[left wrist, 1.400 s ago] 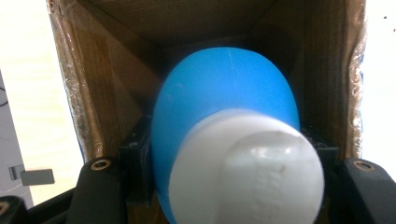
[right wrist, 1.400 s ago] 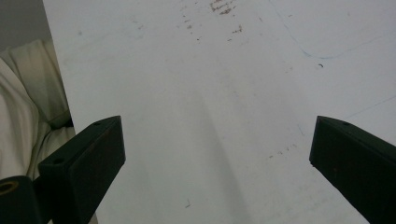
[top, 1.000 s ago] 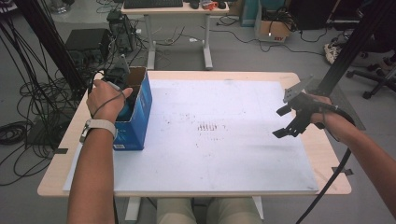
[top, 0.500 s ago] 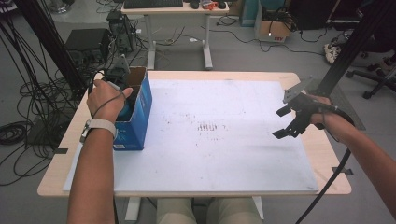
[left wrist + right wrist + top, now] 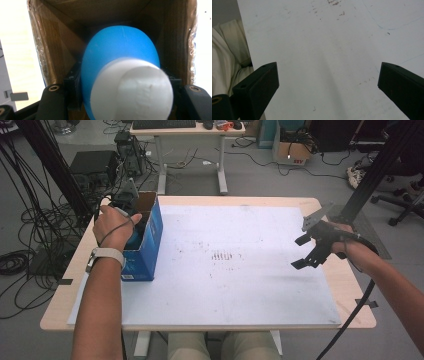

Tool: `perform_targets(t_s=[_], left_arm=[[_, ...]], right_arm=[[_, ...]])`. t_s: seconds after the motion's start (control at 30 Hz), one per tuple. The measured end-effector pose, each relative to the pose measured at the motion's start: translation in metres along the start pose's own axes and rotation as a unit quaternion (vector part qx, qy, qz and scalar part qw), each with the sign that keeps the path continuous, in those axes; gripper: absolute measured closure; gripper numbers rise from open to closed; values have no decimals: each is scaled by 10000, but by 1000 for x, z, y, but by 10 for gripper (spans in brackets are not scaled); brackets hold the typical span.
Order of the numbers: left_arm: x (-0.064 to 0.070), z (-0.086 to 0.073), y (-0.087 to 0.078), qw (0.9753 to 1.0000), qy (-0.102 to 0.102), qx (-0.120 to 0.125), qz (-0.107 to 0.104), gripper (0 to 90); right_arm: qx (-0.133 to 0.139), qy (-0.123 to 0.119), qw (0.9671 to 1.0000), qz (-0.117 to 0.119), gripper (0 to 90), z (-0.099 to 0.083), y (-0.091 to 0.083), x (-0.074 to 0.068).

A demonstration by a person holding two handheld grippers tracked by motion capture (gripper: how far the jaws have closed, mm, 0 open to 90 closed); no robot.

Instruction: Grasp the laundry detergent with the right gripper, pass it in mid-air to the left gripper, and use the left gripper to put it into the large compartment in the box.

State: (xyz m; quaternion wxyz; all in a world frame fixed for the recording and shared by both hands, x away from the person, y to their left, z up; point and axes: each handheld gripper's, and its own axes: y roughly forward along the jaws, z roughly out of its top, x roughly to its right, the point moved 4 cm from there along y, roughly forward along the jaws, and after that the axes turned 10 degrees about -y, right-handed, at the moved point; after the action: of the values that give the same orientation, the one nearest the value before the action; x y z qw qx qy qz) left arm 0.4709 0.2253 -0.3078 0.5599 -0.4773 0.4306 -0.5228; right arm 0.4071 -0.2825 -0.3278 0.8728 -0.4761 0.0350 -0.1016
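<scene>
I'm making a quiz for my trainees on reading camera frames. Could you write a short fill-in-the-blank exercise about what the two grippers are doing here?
1. The left gripper is shut on a blue rounded object with a ____ cap.
2. That object sits inside the blue-sided ____ box with brown inner walls.
3. The right gripper hangs above the white board with its jaws ____.
4. Between the right gripper's jaws there is ____ held.

Missing words: white; cardboard; open; nothing
</scene>
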Motion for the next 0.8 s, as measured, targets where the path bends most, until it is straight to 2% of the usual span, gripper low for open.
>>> perform_targets(t_s=[0.2,0.27,0.5,0.77,0.8], left_arm=[[-2,0,0,10000,-37,37,-39,372],[-3,0,1,10000,-54,27,-21,321],[-4,0,-1,9999,-52,91,-81,289],[-4,0,-1,9999,-10,107,-71,280],[-4,0,-1,9999,-12,118,-72,279]], right_arm=[[9,29,10000,18,34,0,1,0],[28,44,10000,10,34,0,1,0],[40,-1,10000,16,35,2,1,0],[-1,30,10000,34,34,1,0,-1],[-41,-32,10000,43,34,1,0,-1]])
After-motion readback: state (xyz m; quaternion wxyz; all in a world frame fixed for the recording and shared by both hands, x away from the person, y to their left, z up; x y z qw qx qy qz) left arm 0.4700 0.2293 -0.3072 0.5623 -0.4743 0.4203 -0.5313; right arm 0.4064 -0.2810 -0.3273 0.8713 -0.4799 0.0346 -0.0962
